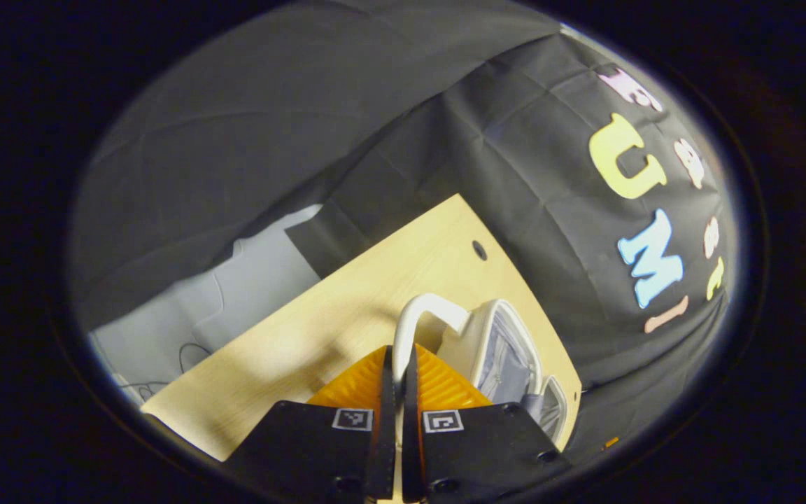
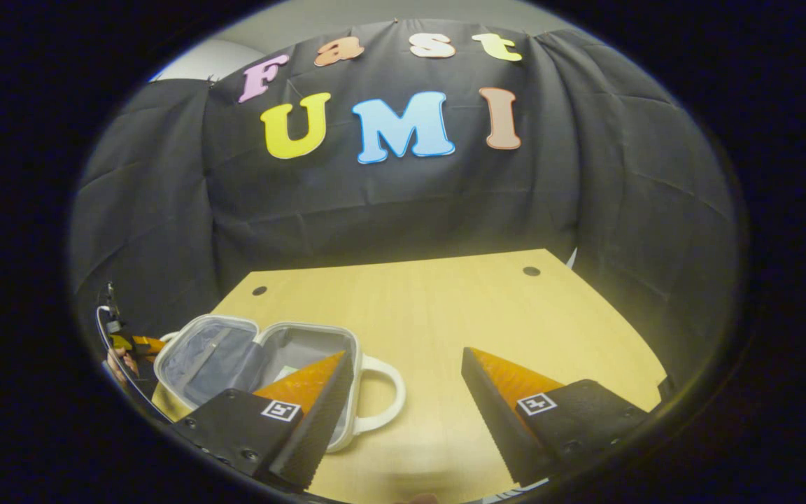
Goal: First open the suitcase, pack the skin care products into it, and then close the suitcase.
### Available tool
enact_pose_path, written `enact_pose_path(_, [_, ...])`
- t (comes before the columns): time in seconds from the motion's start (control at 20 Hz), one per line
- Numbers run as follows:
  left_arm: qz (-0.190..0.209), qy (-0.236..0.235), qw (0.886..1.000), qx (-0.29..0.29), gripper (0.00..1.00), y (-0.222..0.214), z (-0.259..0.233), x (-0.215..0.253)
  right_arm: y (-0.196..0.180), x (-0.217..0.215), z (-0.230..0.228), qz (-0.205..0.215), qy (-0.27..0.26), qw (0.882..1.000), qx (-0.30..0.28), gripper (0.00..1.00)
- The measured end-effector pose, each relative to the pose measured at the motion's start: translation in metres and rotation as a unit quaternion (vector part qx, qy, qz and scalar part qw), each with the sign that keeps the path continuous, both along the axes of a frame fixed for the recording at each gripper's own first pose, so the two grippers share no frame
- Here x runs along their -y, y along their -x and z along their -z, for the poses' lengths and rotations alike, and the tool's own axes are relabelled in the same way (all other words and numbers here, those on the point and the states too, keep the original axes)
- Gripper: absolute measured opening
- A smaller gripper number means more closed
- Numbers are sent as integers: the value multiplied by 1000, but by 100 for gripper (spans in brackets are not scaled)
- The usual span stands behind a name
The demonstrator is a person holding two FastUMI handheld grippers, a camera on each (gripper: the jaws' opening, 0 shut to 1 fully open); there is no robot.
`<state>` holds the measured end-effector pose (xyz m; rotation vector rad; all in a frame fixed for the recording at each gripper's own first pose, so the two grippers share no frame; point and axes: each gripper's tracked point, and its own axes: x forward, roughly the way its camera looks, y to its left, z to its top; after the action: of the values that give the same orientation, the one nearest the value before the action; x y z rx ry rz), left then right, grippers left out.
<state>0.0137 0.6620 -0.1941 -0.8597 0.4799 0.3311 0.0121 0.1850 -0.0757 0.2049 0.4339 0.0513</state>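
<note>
A small white suitcase lies open on the wooden table, its grey lining showing in both halves. Something pale green sits in its right half, partly hidden behind my finger. One white handle sticks out toward my right gripper, which hovers open just right of the case with nothing between its fingers. In the left gripper view the suitcase stands on edge ahead, and my left gripper is shut on the suitcase's other white handle. That gripper, with a hand, shows at the case's far left.
The table has two round cable holes near its back edge, which meets the black cloth wall. Bare tabletop stretches right of the case. In the left gripper view the table's edge drops to a grey floor with a cable.
</note>
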Motion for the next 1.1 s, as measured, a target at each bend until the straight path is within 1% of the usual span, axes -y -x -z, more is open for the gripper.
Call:
enact_pose_path(0.1, [4,-18,999,39,12,-3,-62,17,0,8,-3,-7,4,1000,10,96])
enact_pose_path(0.2, [14,-45,996,70,12,-5,-116,47,-2,19,-5,-12,5,1000,21,95])
enact_pose_path(0.35, [43,-102,989,95,12,-12,-172,105,-3,41,-7,-16,7,999,35,96])
enact_pose_path(0.5, [72,-152,979,119,12,-22,-221,177,-2,66,-6,-22,11,999,46,96])
enact_pose_path(0.65, [109,-185,968,130,12,-30,-246,273,-1,93,-8,-31,3,998,58,95])
enact_pose_path(0.8, [133,-219,958,131,12,-37,-243,369,2,120,-2,-50,10,997,64,95])
enact_pose_path(0.9, [149,-227,953,131,12,-44,-223,429,5,138,2,-63,21,996,67,96])
enact_pose_path(1.0, [169,-229,951,120,12,-48,-191,489,9,151,9,-78,26,994,66,96])
enact_pose_path(1.05, [179,-234,949,113,15,-52,-171,513,11,159,13,-83,27,994,66,96])
enact_pose_path(1.1, [189,-247,945,105,12,-56,-151,535,11,165,16,-88,27,994,64,95])
